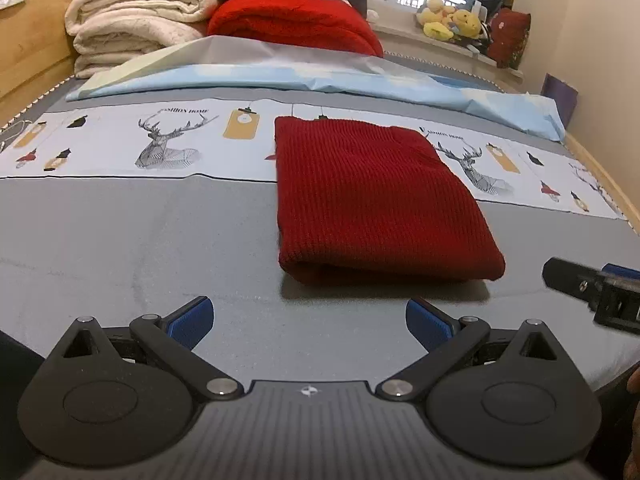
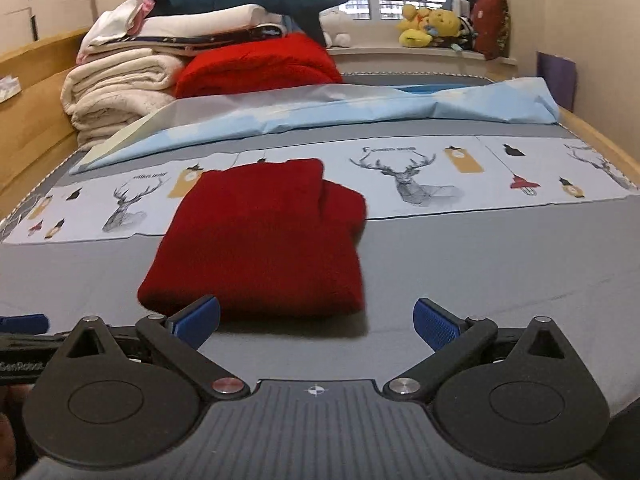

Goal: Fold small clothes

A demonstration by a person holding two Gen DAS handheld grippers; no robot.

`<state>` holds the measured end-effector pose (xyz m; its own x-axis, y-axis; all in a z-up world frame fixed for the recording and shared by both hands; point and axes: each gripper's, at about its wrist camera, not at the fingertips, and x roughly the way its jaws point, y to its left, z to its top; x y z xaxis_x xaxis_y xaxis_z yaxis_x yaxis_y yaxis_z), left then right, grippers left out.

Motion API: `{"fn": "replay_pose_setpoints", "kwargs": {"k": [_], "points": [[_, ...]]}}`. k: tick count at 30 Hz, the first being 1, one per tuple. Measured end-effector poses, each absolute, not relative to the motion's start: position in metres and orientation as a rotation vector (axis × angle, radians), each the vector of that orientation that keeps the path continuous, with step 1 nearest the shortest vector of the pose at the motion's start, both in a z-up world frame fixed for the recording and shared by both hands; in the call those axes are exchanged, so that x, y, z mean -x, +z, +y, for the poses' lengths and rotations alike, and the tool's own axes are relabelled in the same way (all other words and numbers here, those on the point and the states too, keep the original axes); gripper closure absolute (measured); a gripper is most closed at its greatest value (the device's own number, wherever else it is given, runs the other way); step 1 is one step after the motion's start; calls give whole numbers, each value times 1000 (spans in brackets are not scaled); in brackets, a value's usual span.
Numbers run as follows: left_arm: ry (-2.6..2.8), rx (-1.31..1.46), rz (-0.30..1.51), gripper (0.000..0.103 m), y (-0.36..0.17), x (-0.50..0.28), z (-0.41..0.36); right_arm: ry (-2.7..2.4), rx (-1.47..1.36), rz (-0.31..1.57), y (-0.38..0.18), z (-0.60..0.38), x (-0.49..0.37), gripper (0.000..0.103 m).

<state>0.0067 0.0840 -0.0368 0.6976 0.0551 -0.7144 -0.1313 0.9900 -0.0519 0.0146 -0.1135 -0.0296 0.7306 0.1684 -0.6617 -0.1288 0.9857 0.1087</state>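
Note:
A dark red knitted garment (image 1: 372,200) lies folded into a thick rectangle on the grey bed sheet (image 1: 140,240). It also shows in the right wrist view (image 2: 260,240). My left gripper (image 1: 310,320) is open and empty, just short of the garment's near edge. My right gripper (image 2: 316,320) is open and empty, close to the garment's near right corner. Part of the right gripper's finger (image 1: 592,288) shows at the right edge of the left wrist view. A bit of the left gripper (image 2: 24,324) shows at the left edge of the right wrist view.
A printed strip with deer drawings (image 1: 168,144) crosses the bed under the garment's far end. A light blue sheet (image 1: 320,80) lies behind it. Folded cream blankets (image 1: 132,28) and a red blanket (image 1: 296,24) are stacked at the back left. Plush toys (image 2: 432,24) sit on the windowsill. A wooden bed frame (image 1: 28,48) runs along the left.

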Motion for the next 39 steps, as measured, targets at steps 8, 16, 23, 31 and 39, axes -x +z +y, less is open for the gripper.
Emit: {"fn": "replay_pose_setpoints", "kwargs": {"k": [8,16,23,31,39], "points": [[105,99,784,1,-37,-11,84,195,-23,738,-33,-100,-16,1],[102,101,788,1,-38,-11,85,214,-22,739,-34,-92,-17,1],[95,99,786,1,-39,-13,84,230,-13,743,-34,-86,-19,1],[85,99,785,1,-39,-13,81,243,11,741,-34,-83,-18,1],[85,100,787,1,-40,-14,81,251,29,734,-34,-79,-17,1]]}}
